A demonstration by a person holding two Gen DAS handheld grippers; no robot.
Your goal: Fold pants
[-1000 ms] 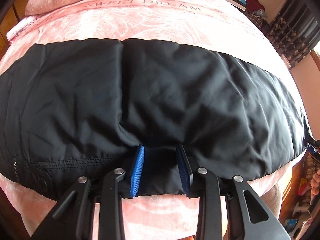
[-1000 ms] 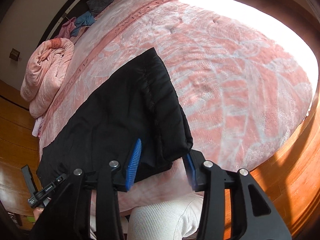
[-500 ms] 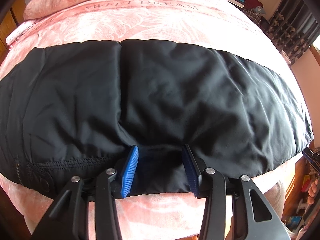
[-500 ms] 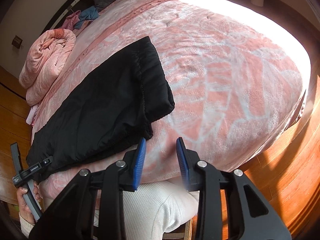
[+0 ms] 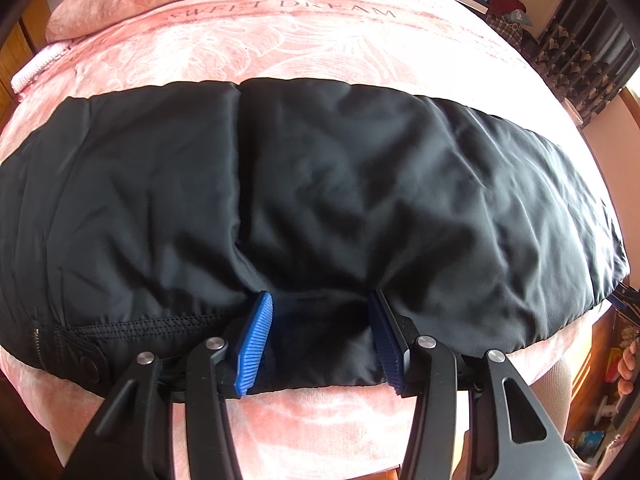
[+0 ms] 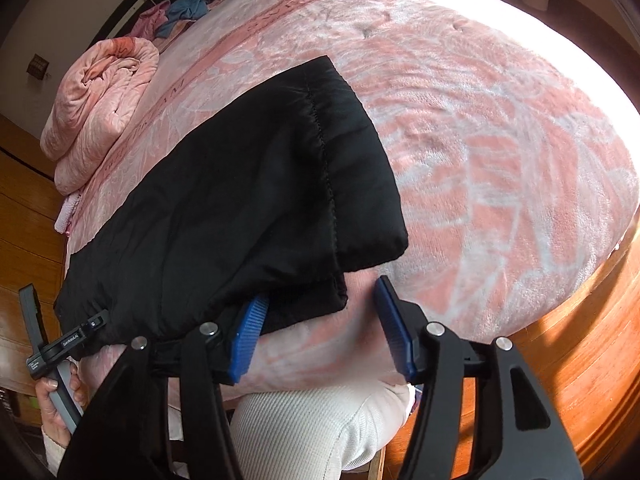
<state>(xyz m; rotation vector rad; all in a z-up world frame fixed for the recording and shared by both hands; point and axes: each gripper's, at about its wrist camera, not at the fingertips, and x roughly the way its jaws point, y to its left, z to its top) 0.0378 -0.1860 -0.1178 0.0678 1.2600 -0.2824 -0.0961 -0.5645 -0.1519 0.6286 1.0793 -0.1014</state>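
Pink bedspread (image 5: 320, 40) covers the bed, w/ black pants (image 5: 320, 184) laid across its near edge, folded lengthwise. Rolled pink blanket (image 6: 100, 100) sits at the head. Left gripper (image 5: 320, 336) straddles the pants' near edge, fingers wide, not pinching. Right gripper (image 6: 320, 328) gapes wide at the hem end (left pad touching fabric).

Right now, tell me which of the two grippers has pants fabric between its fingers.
The left gripper: its open blue fingers straddle the near edge of the black pants. The right gripper is also open, with only pink bedspread in its gap, the hem corner just beside it.
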